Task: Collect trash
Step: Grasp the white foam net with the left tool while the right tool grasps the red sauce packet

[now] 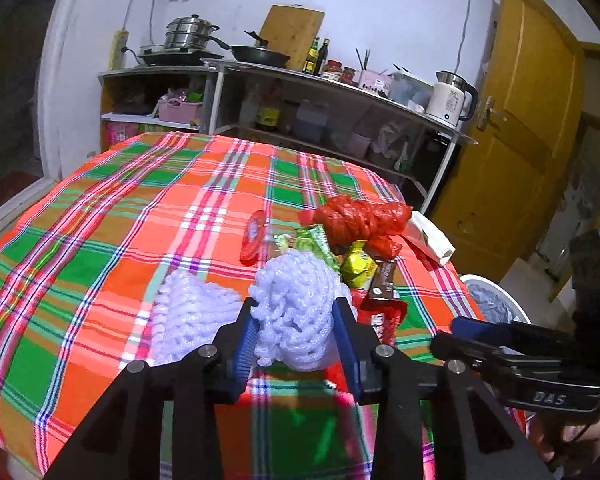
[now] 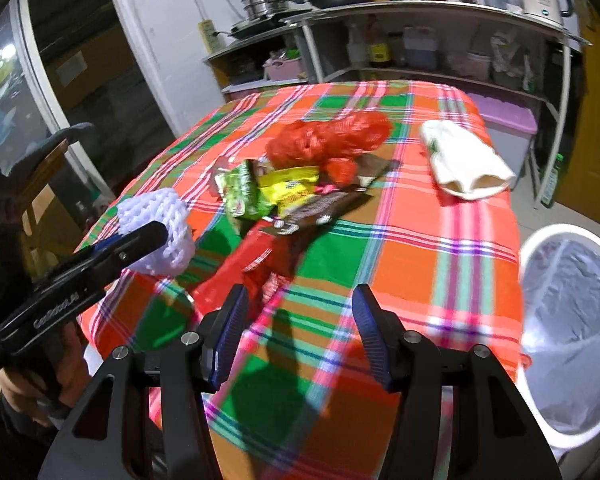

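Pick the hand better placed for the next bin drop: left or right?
Left. Its tongs are already closed on a white foam net, so it only needs carrying to the bin. The right tongs are open and empty over the tablecloth.

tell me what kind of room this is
Most likely a small home kitchen. A steamer pot and a frying pan sit on a metal shelf with sauce bottles and a kettle, behind a table in a plaid cloth.

The left gripper (image 1: 296,332) has its blue pads pressed on a white foam net sleeve (image 1: 296,312); beside it, the right gripper (image 2: 300,332) stands with jaws apart, empty.
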